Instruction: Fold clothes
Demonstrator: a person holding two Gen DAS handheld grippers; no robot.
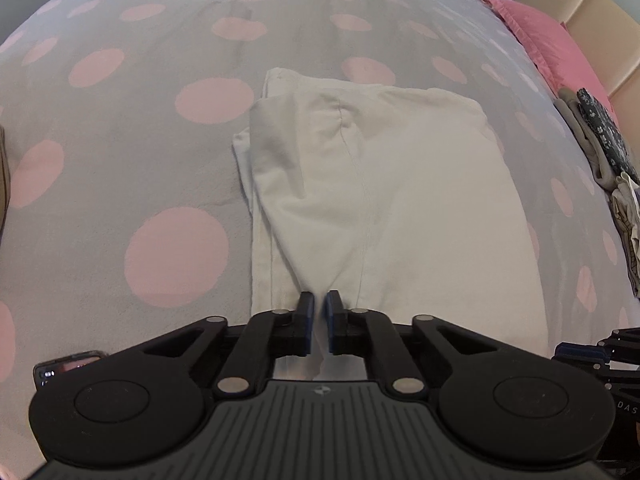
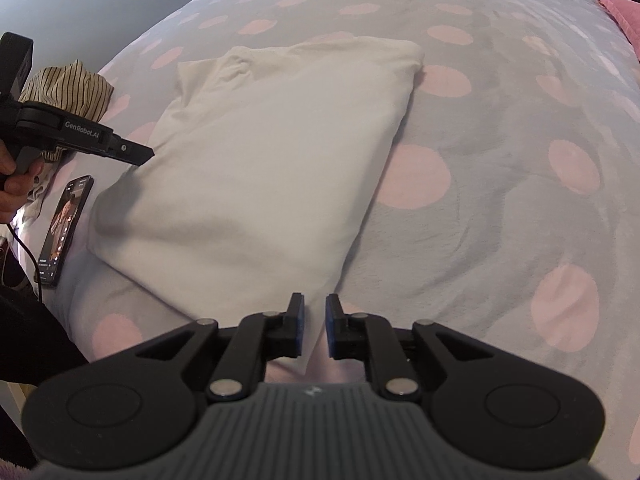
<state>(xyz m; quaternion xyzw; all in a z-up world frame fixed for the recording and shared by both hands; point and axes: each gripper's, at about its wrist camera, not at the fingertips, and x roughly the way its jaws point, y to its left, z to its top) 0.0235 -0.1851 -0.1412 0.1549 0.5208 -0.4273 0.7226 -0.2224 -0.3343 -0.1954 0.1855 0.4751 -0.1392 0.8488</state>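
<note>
A folded white garment lies flat on the grey bedspread with pink dots. My left gripper is at its near edge, and the creases in the cloth run together into the closed jaws, so it is shut on the garment's edge. In the right wrist view the same garment fills the middle, with the left gripper at its left edge, held by a person's hand. My right gripper hovers over the garment's near corner, its pads apart and not pressing the cloth.
A phone with a lit screen lies on the bed left of the garment. A striped garment is bunched behind it. A pile of clothes and a pink pillow sit at the bed's right side.
</note>
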